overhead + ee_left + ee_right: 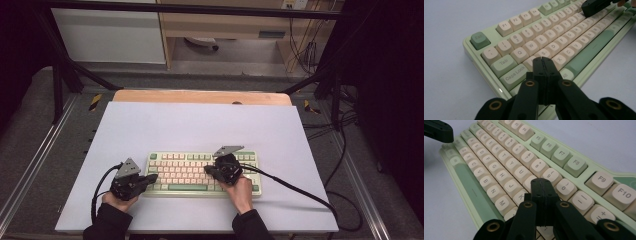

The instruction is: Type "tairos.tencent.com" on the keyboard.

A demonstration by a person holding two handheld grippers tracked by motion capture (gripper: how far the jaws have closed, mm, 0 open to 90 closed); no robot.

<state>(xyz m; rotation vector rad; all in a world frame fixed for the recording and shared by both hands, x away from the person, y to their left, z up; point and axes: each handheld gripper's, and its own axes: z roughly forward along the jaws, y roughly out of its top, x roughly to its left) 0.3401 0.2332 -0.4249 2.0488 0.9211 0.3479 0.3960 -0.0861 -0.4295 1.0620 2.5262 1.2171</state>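
Observation:
A pale green keyboard (202, 173) with cream and green keys lies on the white table top, near its front edge. My left gripper (151, 177) is shut with nothing in it, its joined tips (542, 60) over the keyboard's (549, 42) left end by the A and Z keys. My right gripper (208, 170) is also shut and empty, its tips (541, 181) hovering over the keys around I, O and K on the keyboard (506, 167). Whether either tip touches a key I cannot tell. Each gripper view shows the other gripper's black tips far off.
The white table top (200, 125) has bare room behind and on both sides of the keyboard. A wooden strip (200, 96) runs along its far edge. Black cables (295, 187) trail from the grippers to the right and front left. Black frame posts (57, 85) stand at the far corners.

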